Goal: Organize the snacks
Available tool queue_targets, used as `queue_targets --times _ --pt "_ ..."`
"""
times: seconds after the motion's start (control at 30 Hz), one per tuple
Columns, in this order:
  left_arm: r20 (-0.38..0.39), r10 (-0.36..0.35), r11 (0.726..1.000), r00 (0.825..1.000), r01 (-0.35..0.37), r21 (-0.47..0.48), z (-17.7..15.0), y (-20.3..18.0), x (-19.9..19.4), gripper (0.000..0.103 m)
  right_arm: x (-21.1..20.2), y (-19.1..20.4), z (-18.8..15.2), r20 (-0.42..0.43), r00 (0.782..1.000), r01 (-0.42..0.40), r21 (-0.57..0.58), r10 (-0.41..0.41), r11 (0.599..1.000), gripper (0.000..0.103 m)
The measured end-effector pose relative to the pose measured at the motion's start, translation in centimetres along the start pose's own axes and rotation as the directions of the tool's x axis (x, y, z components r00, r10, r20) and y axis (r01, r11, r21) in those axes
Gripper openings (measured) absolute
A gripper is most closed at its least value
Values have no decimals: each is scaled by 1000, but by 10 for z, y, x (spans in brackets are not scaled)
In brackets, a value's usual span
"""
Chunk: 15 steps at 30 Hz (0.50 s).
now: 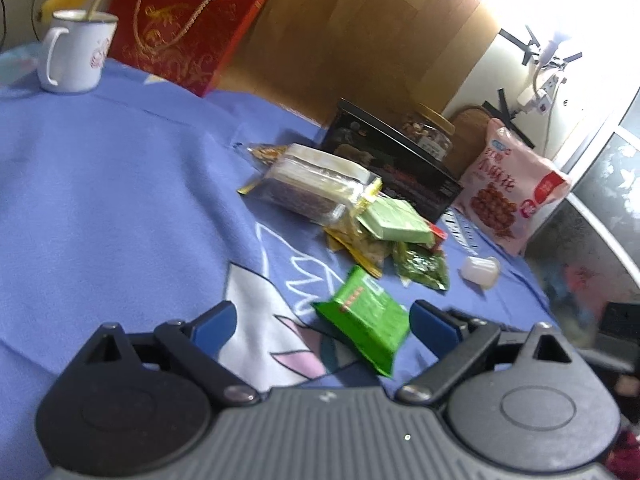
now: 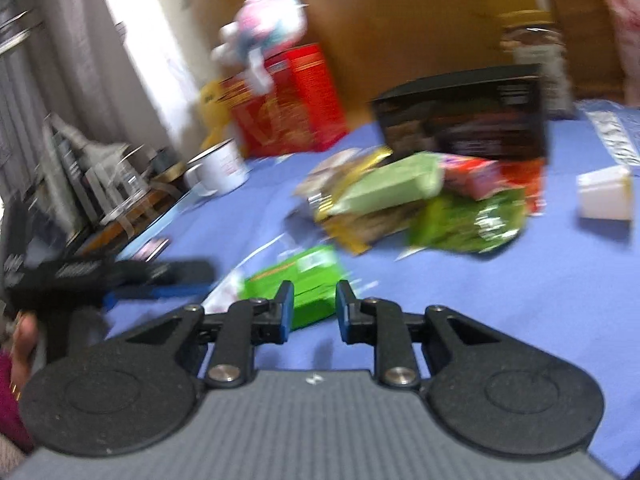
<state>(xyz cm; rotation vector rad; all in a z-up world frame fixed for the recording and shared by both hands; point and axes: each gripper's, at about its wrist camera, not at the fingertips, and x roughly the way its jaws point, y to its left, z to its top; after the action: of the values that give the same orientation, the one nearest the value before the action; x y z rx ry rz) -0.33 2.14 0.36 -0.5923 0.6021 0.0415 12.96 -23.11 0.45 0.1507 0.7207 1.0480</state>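
The bright green snack packet [image 1: 366, 330] lies on the blue cloth [image 1: 120, 184], near the pile of snacks [image 1: 360, 220] — its writing is too blurry to read. The left claw [image 1: 322, 322] is wide open around it, one pad close beside it. The right claw [image 2: 311, 307] is partly open with the packet between its pads — the blur hides any touch. A pink bag [image 1: 508, 196] shows red Chinese letters.
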Motion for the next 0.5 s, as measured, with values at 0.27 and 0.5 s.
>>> queue_targets --times 0.27,0.5 --pt "-34 56 997 998 -54 63 -7 -19 11 96 14 -13 7 -28 999 26 26 -26 999 27" --pt "-49 126 987 991 -120 104 -11 -31 17 96 28 -13 4 -79 996 -22 92 29 996 27"
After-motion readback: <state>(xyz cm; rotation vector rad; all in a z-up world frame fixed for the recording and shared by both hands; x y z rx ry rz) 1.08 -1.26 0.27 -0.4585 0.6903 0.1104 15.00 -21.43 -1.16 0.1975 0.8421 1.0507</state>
